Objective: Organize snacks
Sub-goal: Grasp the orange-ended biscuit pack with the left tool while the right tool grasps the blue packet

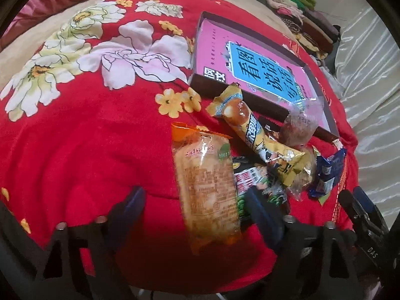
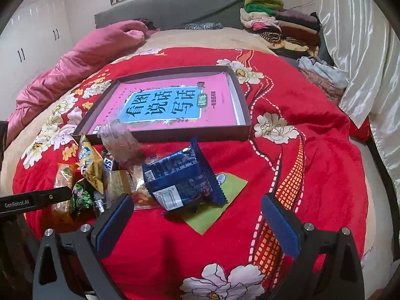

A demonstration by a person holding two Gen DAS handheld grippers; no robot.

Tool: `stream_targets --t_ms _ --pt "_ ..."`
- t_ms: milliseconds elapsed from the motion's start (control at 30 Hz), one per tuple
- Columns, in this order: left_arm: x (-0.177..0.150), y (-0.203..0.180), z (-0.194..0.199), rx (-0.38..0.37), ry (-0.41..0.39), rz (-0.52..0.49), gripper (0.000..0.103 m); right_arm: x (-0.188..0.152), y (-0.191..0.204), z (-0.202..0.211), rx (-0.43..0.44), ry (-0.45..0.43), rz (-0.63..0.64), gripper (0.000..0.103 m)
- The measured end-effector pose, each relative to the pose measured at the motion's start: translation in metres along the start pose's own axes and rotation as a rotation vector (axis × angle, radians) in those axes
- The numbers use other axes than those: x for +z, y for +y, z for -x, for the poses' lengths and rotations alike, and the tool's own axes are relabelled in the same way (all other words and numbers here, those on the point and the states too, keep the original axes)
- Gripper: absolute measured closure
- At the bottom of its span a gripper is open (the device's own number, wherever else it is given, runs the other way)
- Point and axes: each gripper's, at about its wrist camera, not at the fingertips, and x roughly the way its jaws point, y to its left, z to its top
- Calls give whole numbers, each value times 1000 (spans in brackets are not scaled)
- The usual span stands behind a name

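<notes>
- On top of a red plush blanket with big white and pink flowers (image 1: pixel 82 135), a heap of wrapped snacks is piled just in front of a shallow dark cardboard box (image 2: pixel 246 115), which has a pink book with a blue title panel (image 2: pixel 165 105) lying flat inside.
- Left gripper (image 1: pixel 197 215): its blue-padded jaws are seen apart, one on each side of a long clear packet of pale orange bread (image 1: pixel 207 187). Whether the pads actually touch the wrapper can't be told, the picture is blurred there.
- Right gripper (image 2: pixel 197 222): jaws are spread wide with nothing between them but blanket. It is held just short of a dark blue foil packet (image 2: pixel 182 180), which lies partly on a flat green paper (image 2: pixel 220 205).
- Also stacked in the heap: a yellow tube-shaped packet (image 1: pixel 260 135), a black and green packet (image 1: pixel 255 187) and a clear bag with something brownish (image 2: pixel 122 142) leaning on the box's front wall.
- Further back, a rumpled pink quilt (image 2: pixel 82 62), folded clothes in a pile (image 2: pixel 280 30), a grey headboard (image 2: pixel 170 12), white wardrobe doors (image 2: pixel 37 32) and a shiny pale curtain (image 2: pixel 355 50) can be made out.
</notes>
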Motion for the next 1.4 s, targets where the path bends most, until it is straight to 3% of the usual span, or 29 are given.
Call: stream_targets --t_ms 167,367,500,667,733,900,1033,1400 --pt "6 -1 -3 -12 -7 3 35 2 3 -7 -20 -7 56 0" --pt "6 -2 -10 -1 -7 -13 37 3 17 -23 -33 20 149 3" --pt "6 -4 -13 9 -10 -26 39 4 20 -31 -38 37 170 14" --pt "8 -4 -19 30 -6 -33 55 6 17 -40 -7 64 165 25" --pt "8 -1 -21 25 -4 -22 56 7 17 -41 3 55 169 28" --pt "12 3 -20 18 -15 -15 73 10 20 -42 44 34 189 42" --pt "15 6 -16 -3 -29 -10 80 12 12 -40 96 14 145 46" --pt "17 2 11 -79 -82 -38 80 19 -24 -23 148 -72 -24 47"
